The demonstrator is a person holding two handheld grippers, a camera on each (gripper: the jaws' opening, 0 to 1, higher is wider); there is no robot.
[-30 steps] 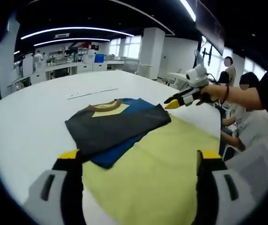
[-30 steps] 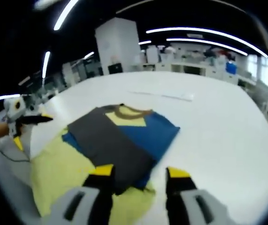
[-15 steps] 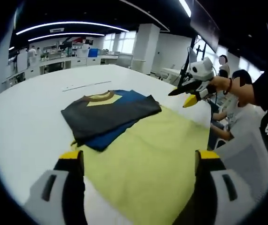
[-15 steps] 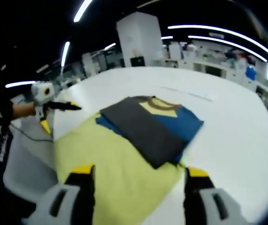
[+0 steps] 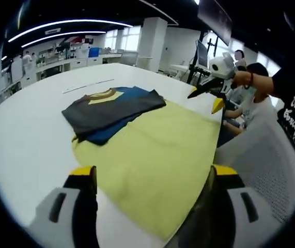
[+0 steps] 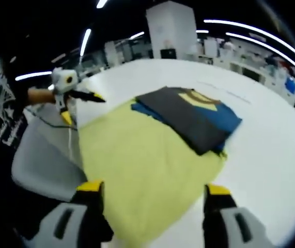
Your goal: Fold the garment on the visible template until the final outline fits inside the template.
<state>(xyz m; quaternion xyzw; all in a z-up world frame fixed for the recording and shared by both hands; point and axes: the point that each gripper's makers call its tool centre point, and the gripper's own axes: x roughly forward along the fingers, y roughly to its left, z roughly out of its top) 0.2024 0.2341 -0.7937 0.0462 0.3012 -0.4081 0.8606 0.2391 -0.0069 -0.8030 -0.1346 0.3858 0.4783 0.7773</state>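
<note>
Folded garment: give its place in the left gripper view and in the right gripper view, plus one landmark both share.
Left gripper view: the folded garment lies upper left of centre, at the yellow cloth's far end.
Right gripper view: it lies upper right of centre, again at the cloth's far end.
Shared landmark: the yellow cloth.

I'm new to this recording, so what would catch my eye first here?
A big yellow template spreads over the near part of the white table. A folded dark grey and blue garment lies on its far end. Both grippers hang open and empty above the near edge.
</note>
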